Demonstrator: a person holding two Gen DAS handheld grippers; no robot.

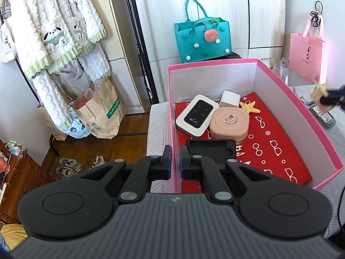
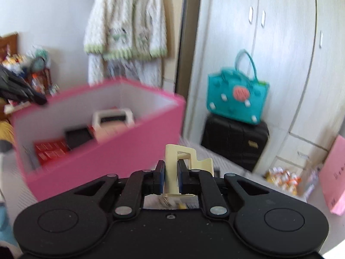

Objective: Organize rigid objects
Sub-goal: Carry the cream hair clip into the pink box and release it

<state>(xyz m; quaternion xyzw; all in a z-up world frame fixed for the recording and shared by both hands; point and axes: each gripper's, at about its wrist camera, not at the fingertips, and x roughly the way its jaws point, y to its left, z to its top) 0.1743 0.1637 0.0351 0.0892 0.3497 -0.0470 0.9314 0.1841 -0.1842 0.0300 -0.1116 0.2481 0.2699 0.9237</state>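
We have the right hand-held gripper (image 2: 170, 176) clamped on a cream clip (image 2: 183, 158) outside the pink box (image 1: 280, 99), whose near wall the left hand-held gripper (image 1: 175, 161) pinches; next, probably carry it over the rim.

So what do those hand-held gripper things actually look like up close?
Both look alike. The left hand-held gripper has a matte black body ribbed across the top, two round raised discs at its sides, angular black link arms joined by silver rivets, and two short black fingers faced with blue pads. The right hand-held gripper has the same build, its body lightly speckled with dust.
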